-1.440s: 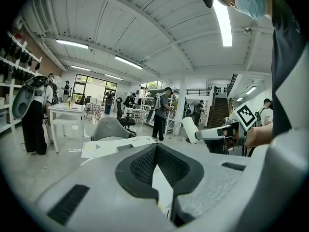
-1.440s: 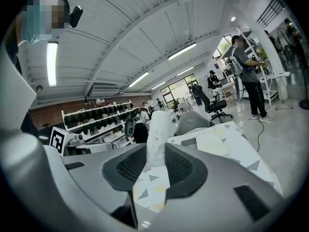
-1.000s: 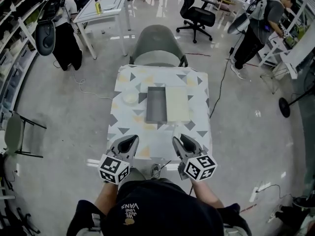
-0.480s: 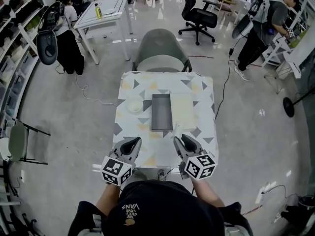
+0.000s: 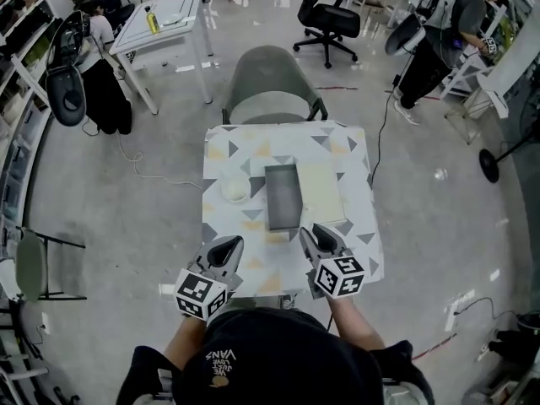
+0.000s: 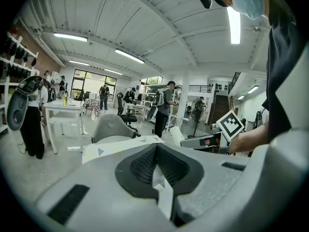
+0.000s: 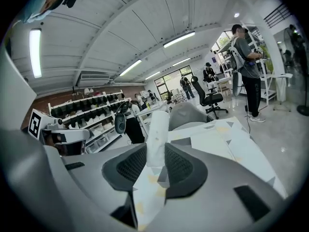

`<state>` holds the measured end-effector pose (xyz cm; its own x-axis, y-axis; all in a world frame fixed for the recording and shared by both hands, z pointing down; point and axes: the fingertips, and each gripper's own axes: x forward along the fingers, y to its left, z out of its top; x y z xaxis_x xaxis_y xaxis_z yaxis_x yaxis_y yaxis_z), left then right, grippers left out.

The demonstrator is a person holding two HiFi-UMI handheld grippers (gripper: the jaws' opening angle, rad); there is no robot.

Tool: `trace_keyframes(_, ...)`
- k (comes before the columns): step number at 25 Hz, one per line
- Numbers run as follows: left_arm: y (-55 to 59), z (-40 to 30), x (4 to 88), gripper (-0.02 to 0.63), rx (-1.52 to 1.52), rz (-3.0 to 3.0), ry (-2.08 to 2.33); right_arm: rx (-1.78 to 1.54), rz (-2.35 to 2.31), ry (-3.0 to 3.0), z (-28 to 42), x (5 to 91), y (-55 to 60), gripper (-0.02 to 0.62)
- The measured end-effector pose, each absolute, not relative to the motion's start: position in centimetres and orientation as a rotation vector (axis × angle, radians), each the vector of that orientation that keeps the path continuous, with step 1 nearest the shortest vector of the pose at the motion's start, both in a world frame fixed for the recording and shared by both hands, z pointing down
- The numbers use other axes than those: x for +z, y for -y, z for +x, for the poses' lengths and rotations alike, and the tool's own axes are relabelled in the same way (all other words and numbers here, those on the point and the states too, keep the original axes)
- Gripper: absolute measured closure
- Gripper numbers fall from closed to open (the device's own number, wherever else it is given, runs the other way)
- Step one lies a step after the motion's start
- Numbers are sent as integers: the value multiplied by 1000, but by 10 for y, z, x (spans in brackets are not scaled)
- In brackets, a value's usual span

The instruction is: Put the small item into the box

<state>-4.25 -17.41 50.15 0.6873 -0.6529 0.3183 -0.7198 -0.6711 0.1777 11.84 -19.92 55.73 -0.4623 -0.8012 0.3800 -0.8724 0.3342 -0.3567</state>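
Note:
An open grey box [image 5: 283,199] lies in the middle of the patterned table [image 5: 346,142], with a beige lid [image 5: 321,191] flat beside it on the right. My right gripper [image 5: 311,231] hovers over the near table edge, just short of the box. In the right gripper view its jaws [image 7: 155,149] are shut on a small white cylinder [image 7: 157,127] that stands up between the pads. The left gripper view shows the same cylinder [image 6: 175,135] sticking out of the right gripper [image 6: 195,142]. My left gripper [image 5: 234,242] is shut and empty [image 6: 155,148], near the table's front left.
A white round object [image 5: 236,191] lies left of the box. A grey-green chair [image 5: 272,87] stands behind the table. Farther off are a black office chair [image 5: 331,19], a white table [image 5: 164,19], a person [image 5: 443,24] and a cable on the floor [image 5: 384,133].
The view has shifted and the table sits closer to me. Both grippers now reach over the near table edge. Their jaws look unchanged.

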Motion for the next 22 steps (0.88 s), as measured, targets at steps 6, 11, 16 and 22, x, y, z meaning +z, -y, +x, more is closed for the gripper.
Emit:
trace_keyframes(6, 195, -64, 507, 600, 345, 2622, 1034, 786, 1599, 2357, 106, 579, 229, 481)
trace_keyframes(11, 210, -87, 505, 600, 336, 2624, 1039, 774, 1614, 2301, 91, 594, 257, 480)
trace_keyframes(16, 222, -107, 510, 600, 341, 2617, 1043, 759, 1616, 2240, 80, 614, 280, 480)
trace_keyframes(22, 228, -125, 519, 600, 371, 2610, 1060, 772, 1598, 2153, 72, 646, 296, 481)
